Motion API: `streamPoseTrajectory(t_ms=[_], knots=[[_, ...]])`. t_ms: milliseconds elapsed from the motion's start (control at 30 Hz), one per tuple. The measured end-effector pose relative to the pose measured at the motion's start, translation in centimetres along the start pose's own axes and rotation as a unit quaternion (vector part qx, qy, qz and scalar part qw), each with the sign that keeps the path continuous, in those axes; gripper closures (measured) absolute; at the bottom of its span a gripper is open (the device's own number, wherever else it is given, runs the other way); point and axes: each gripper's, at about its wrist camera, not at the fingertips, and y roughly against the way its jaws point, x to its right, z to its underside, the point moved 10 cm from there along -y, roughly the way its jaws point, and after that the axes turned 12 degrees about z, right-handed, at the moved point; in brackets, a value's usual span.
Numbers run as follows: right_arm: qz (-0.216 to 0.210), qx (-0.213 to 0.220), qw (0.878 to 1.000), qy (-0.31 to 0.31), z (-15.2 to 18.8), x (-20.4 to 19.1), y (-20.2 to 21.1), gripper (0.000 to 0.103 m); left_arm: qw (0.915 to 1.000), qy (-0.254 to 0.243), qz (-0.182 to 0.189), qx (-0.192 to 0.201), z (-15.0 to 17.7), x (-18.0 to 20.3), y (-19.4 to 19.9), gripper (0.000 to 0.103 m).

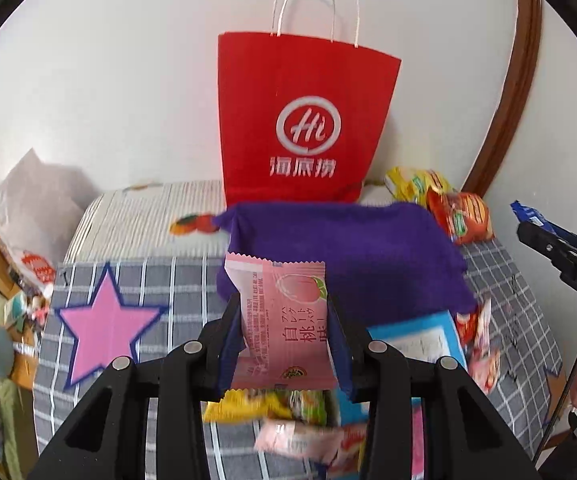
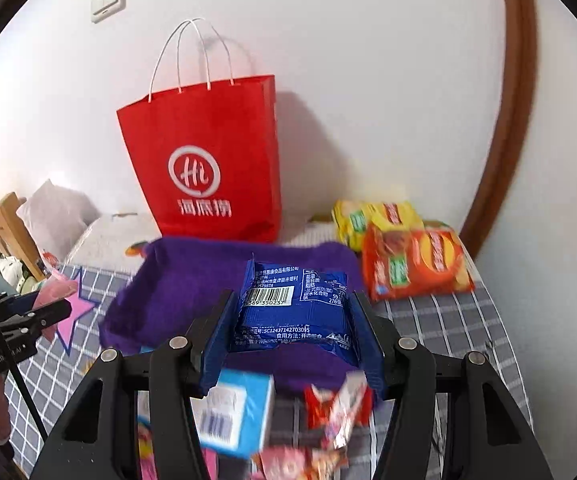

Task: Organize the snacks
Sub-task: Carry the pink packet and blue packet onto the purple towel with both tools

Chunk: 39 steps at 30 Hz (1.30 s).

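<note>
My left gripper (image 1: 284, 320) is shut on a pink peach snack packet (image 1: 284, 312) and holds it above the near edge of a purple cloth bin (image 1: 388, 256). My right gripper (image 2: 292, 320) is shut on a blue snack packet (image 2: 294, 308) with a barcode, held over the same purple bin (image 2: 176, 280). A red paper bag (image 1: 304, 120) with white handles stands upright behind the bin against the wall; it also shows in the right wrist view (image 2: 208, 160). The right gripper shows at the right edge of the left wrist view (image 1: 560, 252), the left gripper at the left edge of the right wrist view (image 2: 20, 312).
Yellow and orange chip bags (image 2: 408, 256) lie right of the bin on the checked bedcover (image 2: 448, 320). A light blue box (image 2: 236, 412), red-white packets (image 2: 340, 404) and other loose snacks (image 1: 272, 404) lie below the grippers. A pink star (image 1: 104, 320) marks the cover. Clutter sits off the bed's left.
</note>
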Motion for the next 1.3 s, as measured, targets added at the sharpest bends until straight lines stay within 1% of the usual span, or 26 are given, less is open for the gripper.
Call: streamPoseTrajectory(t_ms=[133, 233, 333, 433, 533, 667, 733, 867, 933, 1033, 1100, 1300], knots=[[-0.015, 0.003, 1.000, -0.006, -3.0, -1.1, -1.9, 0.047, 0.9999, 0.000, 0.003, 0.011, -2.7, -0.2, -1.2, 0.065], [-0.023, 0.008, 1.000, -0.008, -5.1, -1.9, -3.5, 0.047, 0.9999, 0.002, 0.004, 0.011, -4.1, -0.3, -2.4, 0.065], [-0.032, 0.012, 0.999, -0.006, -6.6, -2.8, -5.1, 0.047, 0.9999, 0.002, 0.006, 0.009, -5.1, -0.4, -3.7, 0.065], [-0.041, 0.011, 0.999, -0.005, -7.3, -3.4, -6.8, 0.047, 0.9999, 0.006, 0.007, 0.006, -5.7, -0.7, -5.1, 0.065], [-0.047, 0.003, 0.999, -0.010, -7.1, -3.3, -8.6, 0.047, 0.9999, 0.013, 0.010, 0.003, -6.3, -1.0, -6.4, 0.065], [-0.052, -0.028, 0.998, -0.002, -6.0, -3.1, -11.4, 0.047, 0.9998, 0.017, 0.012, 0.003, -7.1, -1.4, -8.1, 0.065], [-0.056, -0.034, 0.998, 0.001, -5.7, -2.8, -12.1, 0.047, 0.9996, 0.024, 0.017, 0.001, -7.6, -1.7, -9.1, 0.065], [-0.049, -0.052, 0.997, 0.004, -4.9, -1.8, -13.8, 0.047, 0.9991, 0.034, 0.026, 0.002, -8.0, -2.3, -10.4, 0.065], [-0.047, -0.066, 0.997, 0.004, -4.4, -1.2, -14.8, 0.047, 0.9987, 0.041, 0.030, 0.002, -7.6, -2.8, -11.1, 0.065], [-0.042, -0.084, 0.996, 0.000, -3.7, -0.6, -16.2, 0.047, 0.9981, 0.047, 0.031, -0.024, -6.3, -3.6, -12.4, 0.065], [-0.042, -0.099, 0.994, -0.001, -3.2, -0.5, -17.3, 0.047, 0.9967, 0.066, 0.033, -0.035, -5.8, -4.3, -13.1, 0.065], [-0.038, -0.131, 0.991, 0.014, -1.5, -1.4, -19.6, 0.047, 0.9965, 0.064, 0.028, -0.045, -5.5, -4.4, -14.0, 0.065]])
